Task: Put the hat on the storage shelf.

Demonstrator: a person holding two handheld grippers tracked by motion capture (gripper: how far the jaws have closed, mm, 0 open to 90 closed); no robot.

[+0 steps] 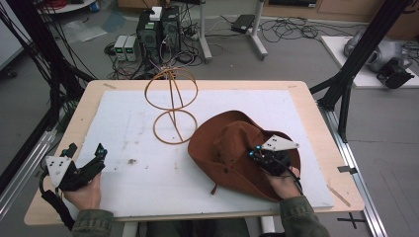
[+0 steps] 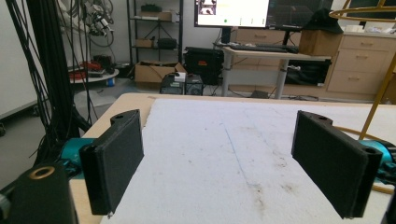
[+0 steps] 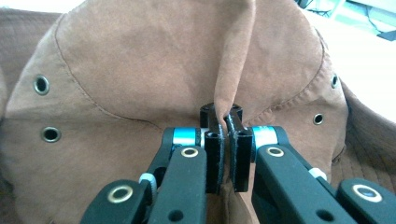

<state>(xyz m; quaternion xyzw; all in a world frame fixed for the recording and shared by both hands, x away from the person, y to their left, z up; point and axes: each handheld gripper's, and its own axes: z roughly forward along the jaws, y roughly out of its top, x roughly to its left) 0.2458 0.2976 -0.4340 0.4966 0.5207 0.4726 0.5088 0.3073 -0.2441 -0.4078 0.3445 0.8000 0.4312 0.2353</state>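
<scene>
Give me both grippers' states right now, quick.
Left gripper: open, holding nothing, above the white mat.
Right gripper: closed, pinching a fold of the brown hat.

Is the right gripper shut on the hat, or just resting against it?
Shut on it. The right gripper has its jaws pressed together with a pinched ridge of the brown hat rising from between them.

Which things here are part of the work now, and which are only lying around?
In use:
- brown hat, its fabric pinched by the right gripper
- wire hat stand, probably
- left gripper, open, waiting

Lying about:
- computers and cables on the floor
</scene>
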